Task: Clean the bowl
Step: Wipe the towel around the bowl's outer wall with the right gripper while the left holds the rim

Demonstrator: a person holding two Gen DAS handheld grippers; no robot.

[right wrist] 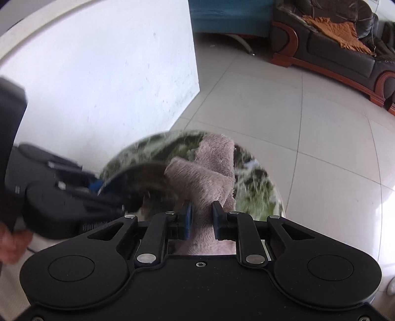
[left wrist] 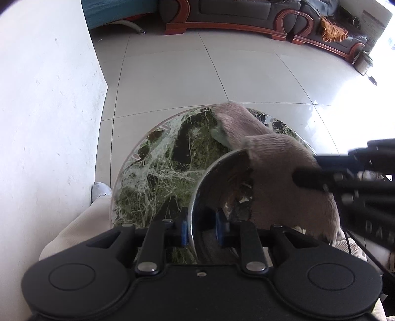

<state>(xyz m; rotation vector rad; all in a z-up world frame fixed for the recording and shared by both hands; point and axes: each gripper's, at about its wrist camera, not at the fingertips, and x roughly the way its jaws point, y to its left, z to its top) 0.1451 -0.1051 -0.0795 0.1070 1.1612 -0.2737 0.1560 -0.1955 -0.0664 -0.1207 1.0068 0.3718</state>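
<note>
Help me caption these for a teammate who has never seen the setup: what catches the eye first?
A shiny metal bowl held on edge over a round green marble table, its rim pinched by the left hand-held gripper. A pinkish-grey cloth, clamped in the right hand-held gripper, drapes over the bowl's rim into its inside. Behind, a dark leather sofa lines the pale tiled floor.

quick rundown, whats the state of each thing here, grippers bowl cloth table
left gripper: shut on the bowl rim
right gripper: shut on the cloth
bowl: tilted up on edge, held by its rim
cloth: draped over the bowl rim, partly inside
table: cloth end trailing on it
</note>
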